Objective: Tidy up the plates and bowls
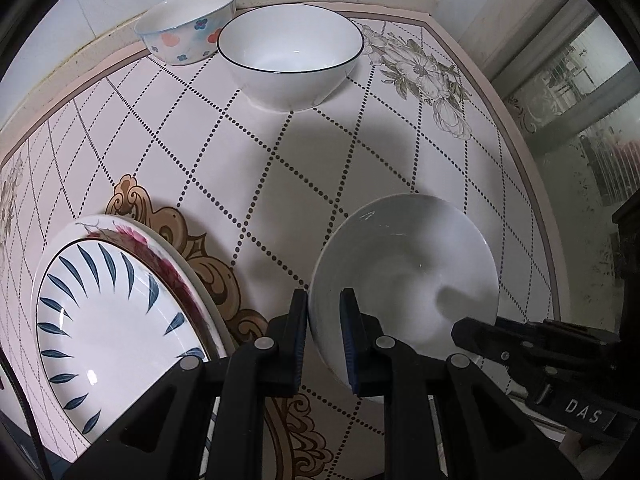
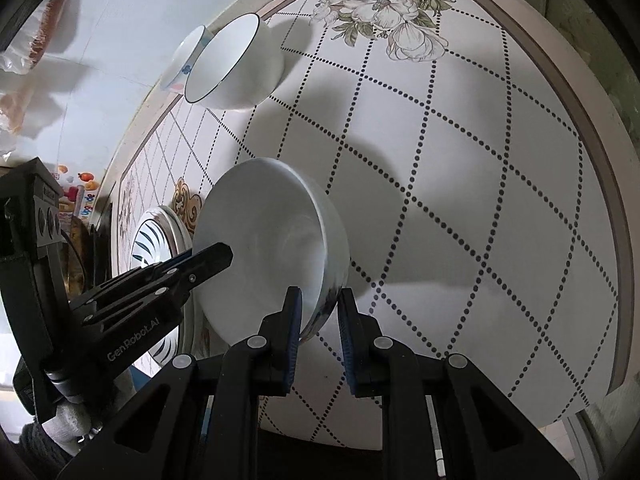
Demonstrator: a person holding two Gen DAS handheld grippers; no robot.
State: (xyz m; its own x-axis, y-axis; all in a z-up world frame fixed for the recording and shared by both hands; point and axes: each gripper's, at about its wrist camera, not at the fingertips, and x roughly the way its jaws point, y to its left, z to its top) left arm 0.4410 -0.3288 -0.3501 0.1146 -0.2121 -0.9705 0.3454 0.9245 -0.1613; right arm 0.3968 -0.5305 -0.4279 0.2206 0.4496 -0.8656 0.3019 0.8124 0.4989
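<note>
1. While both tools grip the same plain white bowl, the step in hand looks like carrying it across the bench toward the other bowls.
2. Seen from the left wrist, the left tool is clamped on the bowl's near rim, one pad outside the wall and one inside; the bowl sits at about 4 o'clock in that view.
3. Seen from the right wrist, the right tool is clamped on the opposite rim, where a dark pattern shows on the outer wall; the bowl fills the centre of that view and is tilted, its mouth turned toward 9 o'clock.
4. Whether the bowl's foot touches the bench cannot be told; a shadow beneath it suggests it is lifted.
5. At 12 o'clock in the left view stand a black-rimmed white bowl and, touching it at 11 o'clock, a flower-painted bowl.
6. At 8 o'clock lies a blue-leaf plate stacked on a plate with pink flowers.
7. Next, judging by the task, the held bowl should be levelled and lowered into the black-rimmed bowl; both tools must stay in step so the rim does not twist or slip.
</note>
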